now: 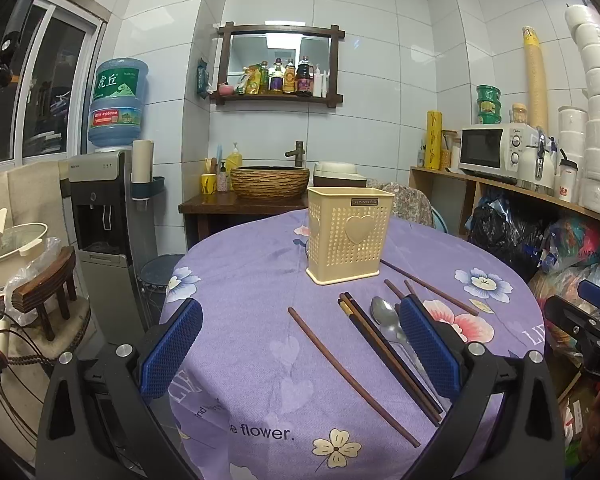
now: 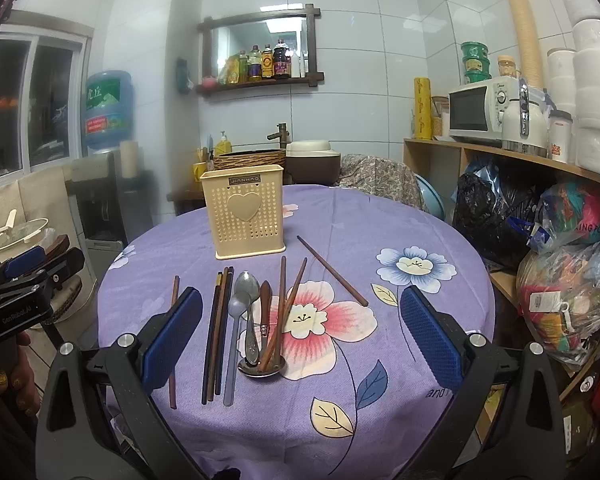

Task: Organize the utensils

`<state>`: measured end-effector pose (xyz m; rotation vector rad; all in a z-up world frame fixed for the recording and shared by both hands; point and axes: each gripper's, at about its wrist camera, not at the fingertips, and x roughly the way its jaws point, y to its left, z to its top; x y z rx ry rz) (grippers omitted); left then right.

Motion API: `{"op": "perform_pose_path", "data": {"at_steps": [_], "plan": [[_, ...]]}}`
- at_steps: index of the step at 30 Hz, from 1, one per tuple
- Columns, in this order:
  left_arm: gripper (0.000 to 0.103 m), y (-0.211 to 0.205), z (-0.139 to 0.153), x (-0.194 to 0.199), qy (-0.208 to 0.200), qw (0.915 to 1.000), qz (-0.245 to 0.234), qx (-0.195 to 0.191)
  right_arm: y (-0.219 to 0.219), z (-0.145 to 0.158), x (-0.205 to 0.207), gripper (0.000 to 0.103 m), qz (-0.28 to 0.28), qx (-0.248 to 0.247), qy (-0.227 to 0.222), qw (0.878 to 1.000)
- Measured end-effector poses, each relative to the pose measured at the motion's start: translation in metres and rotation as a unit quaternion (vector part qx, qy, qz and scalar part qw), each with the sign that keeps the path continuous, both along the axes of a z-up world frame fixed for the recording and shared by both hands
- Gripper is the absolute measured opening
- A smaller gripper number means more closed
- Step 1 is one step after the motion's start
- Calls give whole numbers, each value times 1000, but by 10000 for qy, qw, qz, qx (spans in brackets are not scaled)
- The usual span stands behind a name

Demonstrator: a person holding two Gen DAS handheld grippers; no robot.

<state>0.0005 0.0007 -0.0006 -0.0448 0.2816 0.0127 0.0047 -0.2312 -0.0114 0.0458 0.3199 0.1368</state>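
A cream perforated utensil holder [image 1: 350, 236] [image 2: 244, 212] with a heart on its front stands upright on the purple flowered tablecloth [image 1: 252, 280] [image 2: 360, 220]. In front of it lie loose utensils: dark chopsticks [image 2: 218, 328] [image 1: 388, 356], a single brown chopstick [image 1: 352, 376], metal spoons [image 2: 250, 312] [image 1: 386, 316], a grey spoon [image 2: 234, 340] and another chopstick [image 2: 332, 270] off to the right. My left gripper [image 1: 300, 344] hovers open above the cloth, holding nothing. My right gripper [image 2: 300, 336] is open over the spoon pile, also holding nothing.
A water dispenser [image 1: 108, 208] stands left of the table, a basin [image 1: 270, 182] behind it. A wooden shelf [image 2: 520, 156] with a microwave [image 2: 480, 108] and stuffed bags [image 2: 572, 300] lines the right. A hand [image 2: 4, 380] holds the left gripper.
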Motion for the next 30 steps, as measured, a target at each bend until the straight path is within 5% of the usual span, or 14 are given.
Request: {"op": "perform_pose_path", "data": {"at_steps": [30], "plan": [[98,-2,-4,0,76,10000,-14,41,1,-3,1,98,8,26,15,10000]]}}
